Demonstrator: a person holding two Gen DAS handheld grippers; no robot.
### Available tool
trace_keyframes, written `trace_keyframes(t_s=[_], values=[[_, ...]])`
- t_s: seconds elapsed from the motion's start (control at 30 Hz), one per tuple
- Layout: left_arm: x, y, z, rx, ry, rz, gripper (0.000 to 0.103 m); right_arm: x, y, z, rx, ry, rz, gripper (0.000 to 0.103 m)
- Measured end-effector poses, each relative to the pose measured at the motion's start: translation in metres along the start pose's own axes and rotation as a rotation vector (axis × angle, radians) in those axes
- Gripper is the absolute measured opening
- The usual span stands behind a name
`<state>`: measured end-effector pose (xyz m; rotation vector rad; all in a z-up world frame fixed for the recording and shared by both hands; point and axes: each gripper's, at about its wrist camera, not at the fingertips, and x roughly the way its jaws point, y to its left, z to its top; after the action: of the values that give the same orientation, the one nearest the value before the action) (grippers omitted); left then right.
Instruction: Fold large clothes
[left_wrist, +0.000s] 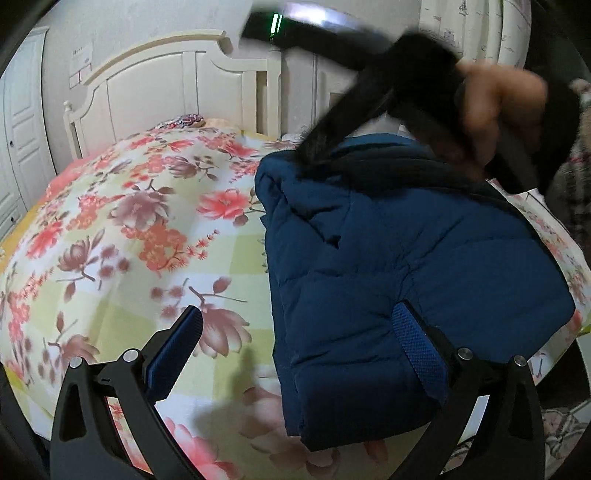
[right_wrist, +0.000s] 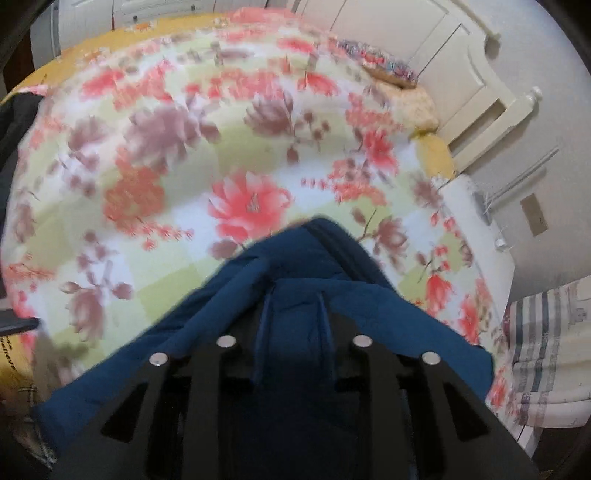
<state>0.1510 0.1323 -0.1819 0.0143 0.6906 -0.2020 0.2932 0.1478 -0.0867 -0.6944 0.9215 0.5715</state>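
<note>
Between the right gripper (right_wrist: 293, 306) fingers, a fold of blue jacket (right_wrist: 295, 266) is pinched; left gripper (left_wrist: 301, 328) fingers spread, empty.

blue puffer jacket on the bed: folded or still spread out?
Folded. The blue quilted puffer jacket lies as a compact doubled bundle with a thick layered edge, on the floral bedspread; no sleeves spread out.
</note>
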Motion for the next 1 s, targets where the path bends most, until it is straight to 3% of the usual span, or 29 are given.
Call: trace_keyframes(t_s=[0.07,0.13,0.23,0.27,0.37,0.5,0.57,0.67,0.73,0.83,0.87,0.93,1.0], values=[[0.001,0.0,0.0,-0.004,0.002,-0.007,0.099,-0.024,0.004,0.002,0.005,-0.055,0.035,0.043],[0.002,0.0,0.0,-0.009,0.002,-0.012,0.099,-0.029,0.016,0.003,-0.039,-0.053,0.04,0.048],[0.002,0.0,0.0,-0.011,0.004,-0.013,0.099,0.004,0.042,-0.001,-0.141,0.065,0.026,0.048],[0.002,0.0,0.0,-0.009,0.003,-0.007,0.099,0.024,0.051,-0.006,-0.172,0.104,-0.009,0.053],[0.004,0.0,0.001,-0.003,0.012,0.003,0.099,0.032,0.056,-0.005,-0.158,0.089,-0.034,0.058],[0.005,0.002,0.001,-0.008,0.015,-0.014,0.099,-0.016,0.051,-0.008,-0.116,-0.025,0.004,0.054],[0.004,0.002,0.001,-0.011,0.014,-0.014,0.099,-0.058,0.045,-0.023,-0.085,-0.126,0.011,0.057],[0.005,0.003,0.0,-0.022,0.014,-0.019,0.099,-0.098,0.041,-0.056,-0.033,-0.2,-0.017,0.065],[0.005,0.002,0.001,-0.024,0.013,-0.02,0.099,-0.097,0.041,-0.08,-0.021,-0.182,-0.007,0.071],[0.005,0.003,0.001,-0.04,0.027,-0.031,0.099,-0.058,0.051,-0.113,-0.034,-0.076,-0.043,0.074],[0.007,0.004,0.001,-0.045,0.05,-0.043,0.099,-0.062,0.054,-0.122,-0.025,-0.14,-0.06,0.075],[0.003,0.011,0.002,-0.082,0.067,-0.094,0.099,-0.075,0.046,-0.13,0.037,-0.161,-0.025,0.075],[-0.005,0.029,0.008,-0.181,0.093,-0.232,0.098,-0.102,0.026,-0.146,0.146,-0.263,0.02,0.08]])
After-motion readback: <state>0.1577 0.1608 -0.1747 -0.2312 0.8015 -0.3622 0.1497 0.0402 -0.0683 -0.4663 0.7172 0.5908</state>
